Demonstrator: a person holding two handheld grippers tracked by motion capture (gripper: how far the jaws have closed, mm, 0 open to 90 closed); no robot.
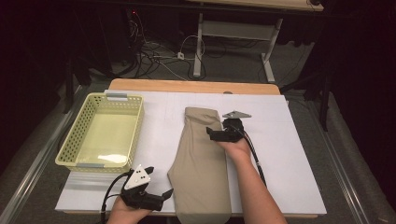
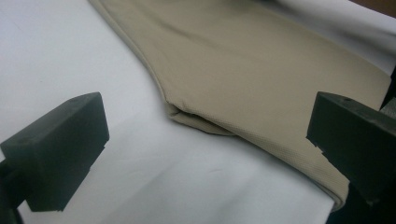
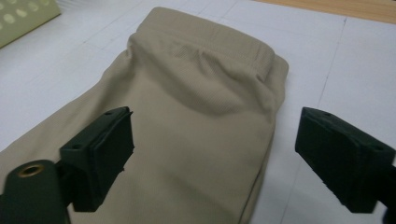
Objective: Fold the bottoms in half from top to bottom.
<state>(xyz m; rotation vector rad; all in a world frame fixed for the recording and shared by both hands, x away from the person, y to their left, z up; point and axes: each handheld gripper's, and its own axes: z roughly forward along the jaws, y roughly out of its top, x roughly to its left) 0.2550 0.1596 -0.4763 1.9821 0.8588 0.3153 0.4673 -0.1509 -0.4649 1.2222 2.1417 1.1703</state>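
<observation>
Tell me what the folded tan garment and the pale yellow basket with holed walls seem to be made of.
Folded tan garment: looks like a soft, matte knit fabric; a fine ribbed weave and a gathered, probably elastic waistband show in the right gripper view. Pale yellow basket: most likely moulded plastic, slightly glossy; its walls carry regular rows of punched holes and its floor reflects light.
</observation>
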